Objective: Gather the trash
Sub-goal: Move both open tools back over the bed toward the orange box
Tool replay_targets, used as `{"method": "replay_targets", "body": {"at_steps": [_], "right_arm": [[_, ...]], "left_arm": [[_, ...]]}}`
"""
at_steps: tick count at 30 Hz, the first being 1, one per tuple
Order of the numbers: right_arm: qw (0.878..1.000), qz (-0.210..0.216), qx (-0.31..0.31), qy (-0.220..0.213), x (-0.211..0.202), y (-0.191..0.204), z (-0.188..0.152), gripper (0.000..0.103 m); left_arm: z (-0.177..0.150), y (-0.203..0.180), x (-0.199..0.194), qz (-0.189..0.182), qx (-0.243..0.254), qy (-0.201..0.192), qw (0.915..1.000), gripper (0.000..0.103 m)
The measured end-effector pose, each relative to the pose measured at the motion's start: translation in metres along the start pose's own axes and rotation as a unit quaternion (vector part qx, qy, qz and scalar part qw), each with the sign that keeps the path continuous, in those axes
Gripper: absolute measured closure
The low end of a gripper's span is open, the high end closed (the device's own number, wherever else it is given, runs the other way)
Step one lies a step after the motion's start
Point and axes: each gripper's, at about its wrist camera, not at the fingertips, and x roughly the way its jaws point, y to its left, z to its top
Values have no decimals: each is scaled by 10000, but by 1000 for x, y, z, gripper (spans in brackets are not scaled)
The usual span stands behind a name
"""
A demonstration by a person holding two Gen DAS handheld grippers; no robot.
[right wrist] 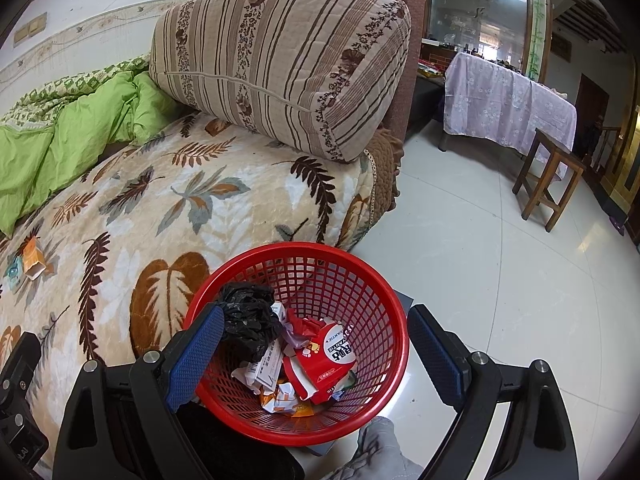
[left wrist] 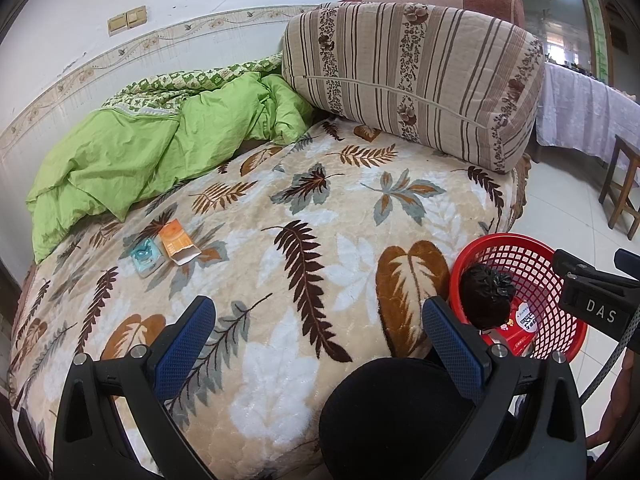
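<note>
While tool (right wrist: 314, 354) gapes, basket (right wrist: 360, 276) seemingly below

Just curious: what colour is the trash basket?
Red basket, a plastic mesh; clearest in the right wrist view.

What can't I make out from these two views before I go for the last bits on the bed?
- Small blue packet: too small in both views to tell what it is.
- Orange carton: print unreadable, contents unseen.
- Red basket: near side hidden by the left gripper in the left view; bottom buried under trash in the right view.
- Floor under the basket: hidden.
- Right gripper: open, holding nothing.
</note>
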Motion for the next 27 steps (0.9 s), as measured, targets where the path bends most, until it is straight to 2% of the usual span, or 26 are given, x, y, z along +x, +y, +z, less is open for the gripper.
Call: {"method": "replay_targets", "body": {"at_steps": [3,6,10,12,13,15,20,23,25,27], "right_arm": [[10000,48,-39,-40,1,3,1,9],[9993,276,-207,-155,2,13,10,9],[9953,736,-583,-250,4,46,26,9],[9913,982,-836,-249,7,72,34,9],[9882,1159,-976,-226,9,89,38,9],[9799,1467,-1339,-200,12,130,40,8],[9604,1920,-2017,106,38,231,27,8],[9433,2181,-2481,326,62,297,7,8],[9335,2234,-2776,409,73,335,-4,8],[9300,2207,-2886,566,86,364,-11,8]], "left_arm": [[-1,0,1,-2,-55,21,10000,0],[-1,7,5,33,-183,131,9997,0],[-4,49,11,350,-632,295,9970,0],[-10,80,15,744,-922,414,9921,0],[-14,97,18,983,-1080,515,9879,0],[-27,138,31,1540,-1417,868,9740,0],[-61,209,59,2166,-2046,1451,9435,0],[-71,238,78,2304,-2168,1626,9346,0],[-75,251,90,2190,-2267,1728,9331,0],[-79,270,107,2075,-2513,1838,9274,0]]}}
